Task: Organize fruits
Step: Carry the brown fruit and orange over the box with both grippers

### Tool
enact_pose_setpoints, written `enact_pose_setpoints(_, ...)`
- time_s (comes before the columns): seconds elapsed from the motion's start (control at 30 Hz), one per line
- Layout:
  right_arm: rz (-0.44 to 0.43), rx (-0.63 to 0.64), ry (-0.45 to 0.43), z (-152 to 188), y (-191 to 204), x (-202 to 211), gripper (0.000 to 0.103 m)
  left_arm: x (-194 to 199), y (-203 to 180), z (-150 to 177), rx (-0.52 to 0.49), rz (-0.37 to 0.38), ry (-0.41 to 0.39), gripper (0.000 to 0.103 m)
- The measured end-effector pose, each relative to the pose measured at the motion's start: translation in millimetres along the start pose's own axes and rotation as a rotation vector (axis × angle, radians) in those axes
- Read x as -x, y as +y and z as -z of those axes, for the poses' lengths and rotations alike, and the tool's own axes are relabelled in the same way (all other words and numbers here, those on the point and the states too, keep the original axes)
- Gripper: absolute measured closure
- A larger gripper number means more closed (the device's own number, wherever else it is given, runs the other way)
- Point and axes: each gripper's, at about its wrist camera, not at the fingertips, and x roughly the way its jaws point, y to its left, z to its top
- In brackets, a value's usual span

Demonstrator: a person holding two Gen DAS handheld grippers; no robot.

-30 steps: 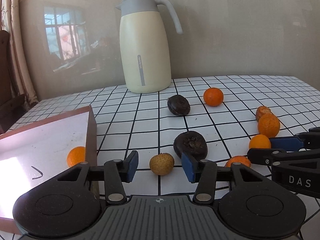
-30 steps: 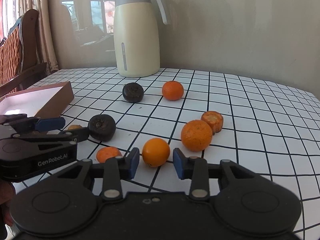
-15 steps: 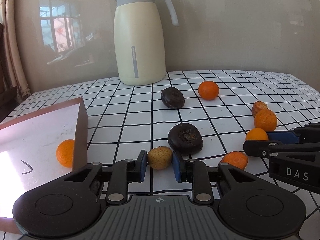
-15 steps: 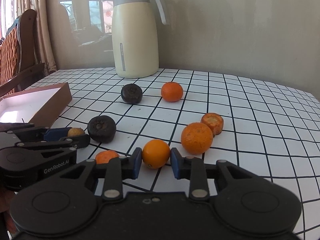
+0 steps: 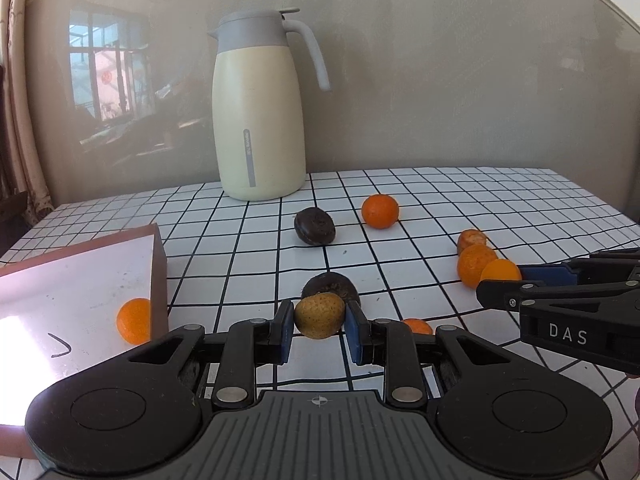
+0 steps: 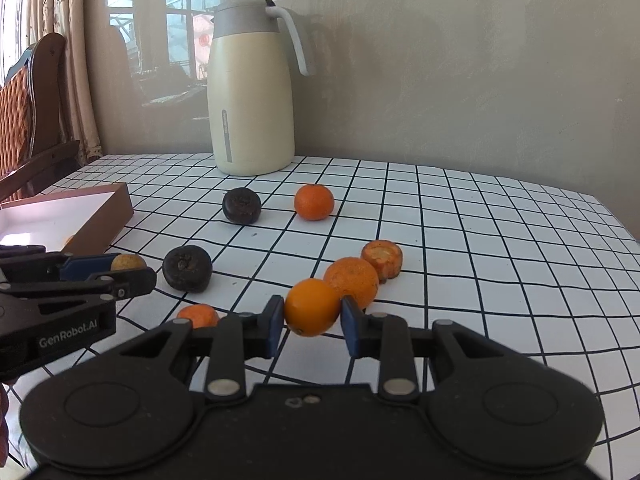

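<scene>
My left gripper (image 5: 319,322) is shut on a small yellow-brown fruit (image 5: 320,315) and holds it just above the checked table, in front of a dark round fruit (image 5: 332,285). My right gripper (image 6: 307,316) is shut on a smooth orange (image 6: 312,306), lifted slightly beside a rougher orange (image 6: 354,280). An open brown box (image 5: 80,300) stands at the left with one orange (image 5: 134,320) inside. In the right wrist view the left gripper (image 6: 120,270) shows at the left edge with the yellow fruit (image 6: 127,262).
A cream thermos jug (image 5: 258,120) stands at the back. Loose on the table are another dark fruit (image 5: 314,226), an orange (image 5: 380,211), a cut orange piece (image 6: 382,258) and a small orange (image 6: 198,315). A wooden chair (image 6: 28,120) stands far left.
Both grippers have closed on their fruits: the left on the yellow-brown fruit, the right on the smooth orange. Both fruits have risen slightly off the table.
</scene>
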Motion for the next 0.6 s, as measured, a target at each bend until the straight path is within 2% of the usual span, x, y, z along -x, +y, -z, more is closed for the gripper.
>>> enact_pose_setpoints(0.37, 0.003, 0.020, -0.061, -9.2, 3.0, 39.5, 0.081, 44.0, 5.3, -6.0, -0.033, -0.007, -0.076, 0.076)
enact_pose_setpoints(0.6, -0.053, 0.056, -0.112, -14.6, 18.9, 58.4, 0.081, 68.2, 19.3, -8.3, -0.050, -0.065, -0.137, 0.076)
